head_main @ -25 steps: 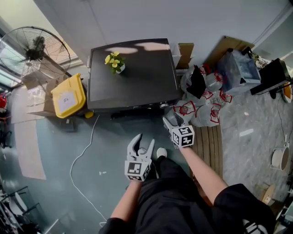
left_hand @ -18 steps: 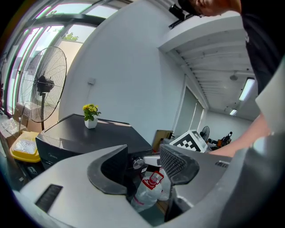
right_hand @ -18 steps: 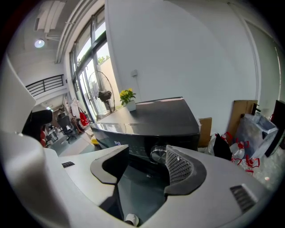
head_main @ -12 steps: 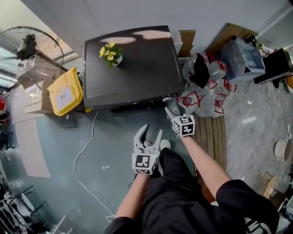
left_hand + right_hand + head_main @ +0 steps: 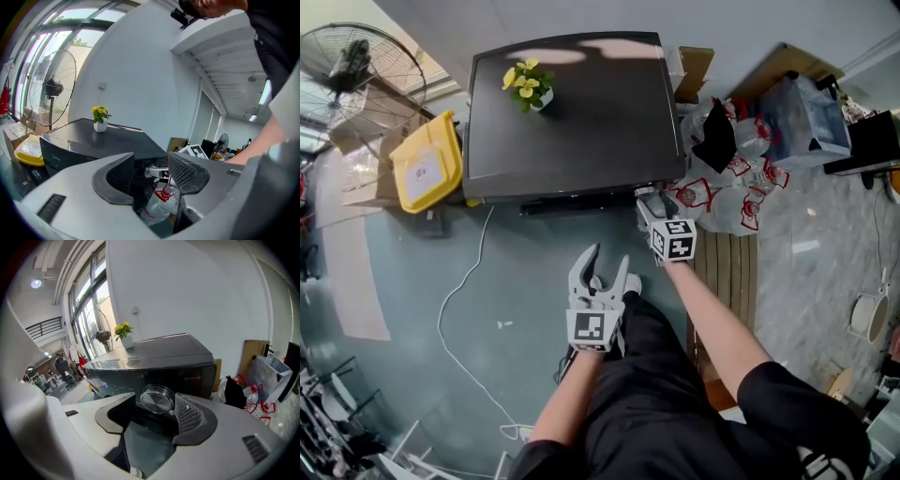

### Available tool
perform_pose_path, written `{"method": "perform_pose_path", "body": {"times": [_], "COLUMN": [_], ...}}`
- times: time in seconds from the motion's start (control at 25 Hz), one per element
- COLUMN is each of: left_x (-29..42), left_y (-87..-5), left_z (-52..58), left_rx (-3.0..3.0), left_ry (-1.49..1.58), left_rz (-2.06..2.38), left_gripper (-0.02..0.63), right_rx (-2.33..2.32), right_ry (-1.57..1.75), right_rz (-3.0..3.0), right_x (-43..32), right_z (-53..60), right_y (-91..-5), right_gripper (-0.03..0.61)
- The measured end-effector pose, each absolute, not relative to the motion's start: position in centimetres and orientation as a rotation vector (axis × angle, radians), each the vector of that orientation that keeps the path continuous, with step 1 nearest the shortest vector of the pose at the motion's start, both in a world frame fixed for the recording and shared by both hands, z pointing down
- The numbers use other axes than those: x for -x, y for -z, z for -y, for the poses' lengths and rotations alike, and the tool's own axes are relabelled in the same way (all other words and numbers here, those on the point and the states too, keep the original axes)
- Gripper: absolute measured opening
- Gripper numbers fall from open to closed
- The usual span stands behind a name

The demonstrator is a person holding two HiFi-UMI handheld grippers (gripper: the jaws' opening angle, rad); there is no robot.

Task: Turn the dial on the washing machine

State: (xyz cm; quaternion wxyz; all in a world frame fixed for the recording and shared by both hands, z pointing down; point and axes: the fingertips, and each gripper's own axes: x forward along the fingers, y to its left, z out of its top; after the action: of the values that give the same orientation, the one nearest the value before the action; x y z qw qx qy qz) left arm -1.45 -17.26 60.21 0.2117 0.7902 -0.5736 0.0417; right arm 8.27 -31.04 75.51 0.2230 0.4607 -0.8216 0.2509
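The dark washing machine (image 5: 581,122) stands against the wall, seen from above in the head view. Its round silver dial (image 5: 157,399) sits on the front panel near the right corner. My right gripper (image 5: 154,414) is open, and the dial lies just ahead of its fingertips, between the two jaws, with no grip on it. In the head view my right gripper (image 5: 649,208) reaches the machine's front right corner. My left gripper (image 5: 607,262) hangs open and empty above the floor, short of the machine (image 5: 93,140).
A small pot of yellow flowers (image 5: 528,84) stands on the machine's top. A yellow bin (image 5: 427,173) and a fan (image 5: 356,56) are at the left. Bags of plastic bottles (image 5: 722,197) and a wooden pallet (image 5: 727,281) lie at the right. A white cable (image 5: 464,300) runs across the floor.
My right gripper has closed in on the machine's front right corner. The left gripper has drifted a little right and forward, still open.
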Motion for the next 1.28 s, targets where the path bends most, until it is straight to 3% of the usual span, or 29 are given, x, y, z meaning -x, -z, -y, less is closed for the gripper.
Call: {"method": "perform_pose_path", "body": {"times": [1.28], "left_x": [1.5], "left_y": [-60.4], "left_z": [14.0], "left_rx": [-2.092], "left_ry": [-0.098], "left_rz": [1.74], "left_gripper": [0.201], "right_rx": [-1.33], "right_ry": [-0.81], "right_rz": [2.264], "right_x": [-7.9], "right_z": [31.8], "right_y": [-78.0], "right_gripper": [0.236]}}
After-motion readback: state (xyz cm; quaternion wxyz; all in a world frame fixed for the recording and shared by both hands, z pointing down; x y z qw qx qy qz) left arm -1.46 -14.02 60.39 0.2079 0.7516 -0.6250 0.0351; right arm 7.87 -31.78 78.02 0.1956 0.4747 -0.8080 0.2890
